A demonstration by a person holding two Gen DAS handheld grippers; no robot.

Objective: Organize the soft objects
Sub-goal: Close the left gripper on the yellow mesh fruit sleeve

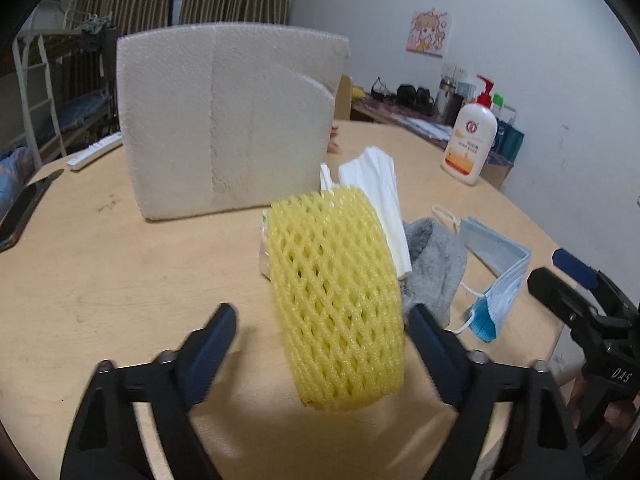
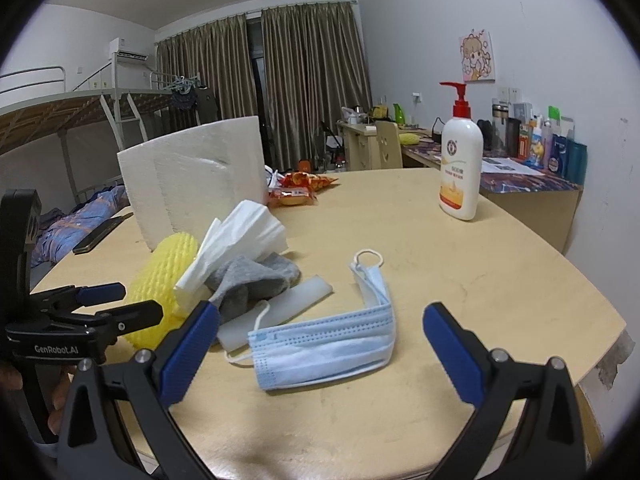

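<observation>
Left tongs [image 1: 320, 344] stand apart around the near end of the yellow foam net [image 1: 336, 296] on the worktop [image 1: 120, 280], not squeezing it. Right tongs [image 2: 320, 344] gape over the blue face mask [image 2: 324, 348]. That net looks light and squashy, so pinch its middle gently.

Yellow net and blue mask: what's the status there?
Left gripper open, jaws either side of the yellow net. Right gripper open over the mask. Sock and tissue crowd the net.
</observation>
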